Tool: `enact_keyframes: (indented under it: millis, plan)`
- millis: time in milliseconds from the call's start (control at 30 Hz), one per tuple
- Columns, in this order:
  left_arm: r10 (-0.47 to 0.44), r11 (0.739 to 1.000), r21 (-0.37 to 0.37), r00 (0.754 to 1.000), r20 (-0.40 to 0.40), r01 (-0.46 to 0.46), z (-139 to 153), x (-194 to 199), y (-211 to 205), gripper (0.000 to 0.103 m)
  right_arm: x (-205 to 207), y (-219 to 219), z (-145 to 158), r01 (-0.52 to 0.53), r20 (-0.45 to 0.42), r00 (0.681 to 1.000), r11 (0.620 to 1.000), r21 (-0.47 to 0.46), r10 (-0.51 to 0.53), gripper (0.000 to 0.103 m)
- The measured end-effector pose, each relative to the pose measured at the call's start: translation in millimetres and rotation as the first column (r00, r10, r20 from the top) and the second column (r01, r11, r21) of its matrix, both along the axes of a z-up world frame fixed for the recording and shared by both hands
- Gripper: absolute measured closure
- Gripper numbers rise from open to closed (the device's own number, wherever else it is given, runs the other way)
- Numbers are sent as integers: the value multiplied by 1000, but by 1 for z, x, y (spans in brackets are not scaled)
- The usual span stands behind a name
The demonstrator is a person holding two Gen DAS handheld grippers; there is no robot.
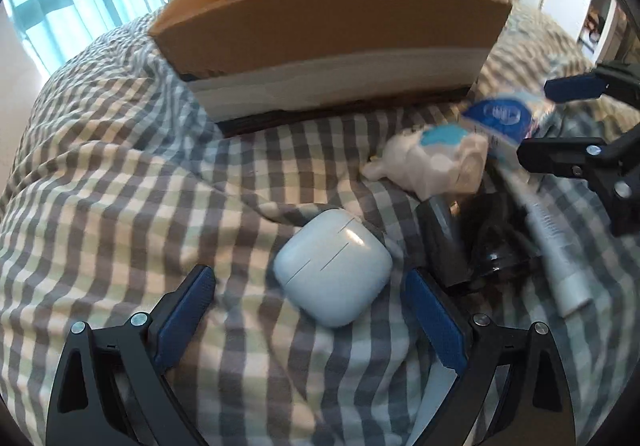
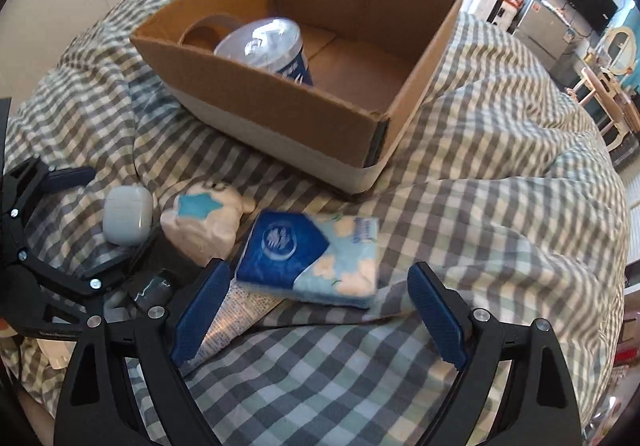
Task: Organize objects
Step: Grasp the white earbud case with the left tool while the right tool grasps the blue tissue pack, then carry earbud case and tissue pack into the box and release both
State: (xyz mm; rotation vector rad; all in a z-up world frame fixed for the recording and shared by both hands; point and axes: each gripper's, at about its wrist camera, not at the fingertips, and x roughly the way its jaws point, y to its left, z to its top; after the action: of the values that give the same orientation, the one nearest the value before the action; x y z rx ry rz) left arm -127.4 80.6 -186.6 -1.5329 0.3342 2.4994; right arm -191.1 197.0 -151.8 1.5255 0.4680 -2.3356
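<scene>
A white earbud case (image 1: 334,272) lies on the checked bedspread between the open fingers of my left gripper (image 1: 310,306); it also shows in the right wrist view (image 2: 128,214). A blue tissue pack (image 2: 314,256) lies just beyond my open right gripper (image 2: 320,304); it shows in the left wrist view (image 1: 502,123) too. A white plush toy with a blue patch (image 2: 204,219) lies between case and pack. A brown cardboard box (image 2: 352,113) stands behind, holding a wrapped tissue roll (image 2: 268,43) and a tape roll (image 2: 204,30).
A white tube (image 1: 554,242) and dark objects (image 1: 480,242) lie right of the case. The tube's printed end (image 2: 230,320) sits under my right gripper's left finger. The bedspread (image 2: 500,173) is rumpled. Furniture stands at the far right (image 2: 560,21).
</scene>
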Motion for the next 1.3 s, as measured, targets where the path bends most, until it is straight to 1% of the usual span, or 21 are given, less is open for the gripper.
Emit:
enact_keyframes:
  millis: [67,133,200,233,300,367,400,500,533,600,767,900,1000,1067,1267,1300]
  plan:
    - [-6,999,-46,1000,16,7,-9,-5,8,5,-2,-2,-6,2,15,1000,1000,17,-3,12]
    - [-16,999,-47,1000,19,17,-11,-6,12,5,-4,-3,-9,8,21,1000,1000,19,-8,12]
    - [-20,999,-37,1000,17,20,-11,-7,14,7,-6,-3,-11,15,26,1000,1000,10,-16,12]
    - [-21,999,-28,1000,18,22,-10,-7,13,10,-6,-3,-11,20,28,999,1000,5,-20,12]
    - [-18,1000,-9,1000,14,19,-8,-7,12,19,-8,-2,-11,31,35,999,999,-9,-30,12]
    - [-18,1000,16,1000,20,18,-7,-8,9,41,-11,-1,-11,45,39,998,999,-26,-44,12]
    - [-27,999,42,999,31,25,-6,-9,7,44,-13,-1,-12,55,46,998,998,-33,-53,12]
    - [-27,999,45,999,27,26,-4,-11,0,44,-17,-2,-15,75,53,996,997,-29,-74,12]
    - [-27,999,47,999,25,26,-3,-11,-1,44,-16,-3,-16,76,49,996,997,-22,-75,14]
    - [-25,998,57,999,23,24,-1,-10,-3,44,-12,-6,-15,72,29,997,997,-10,-72,28]
    - [-16,996,93,999,36,12,3,-6,-13,44,0,-5,-13,85,-3,996,996,-14,-85,31]
    - [-1,991,132,999,45,-5,10,-7,-23,44,13,-9,-1,88,-63,994,996,4,-87,31]
    - [16,987,156,999,43,-22,21,-5,-43,44,23,-15,9,87,-100,991,996,2,-86,31]
    - [26,986,163,999,42,-33,27,-3,-46,44,31,-18,16,86,-122,989,996,-6,-87,31]
    - [41,982,186,999,4,-42,47,5,-66,44,47,-23,33,59,-157,986,998,-35,-64,31]
    - [44,981,187,999,-3,-42,52,-8,-81,44,51,-22,35,56,-162,985,998,-35,-61,32]
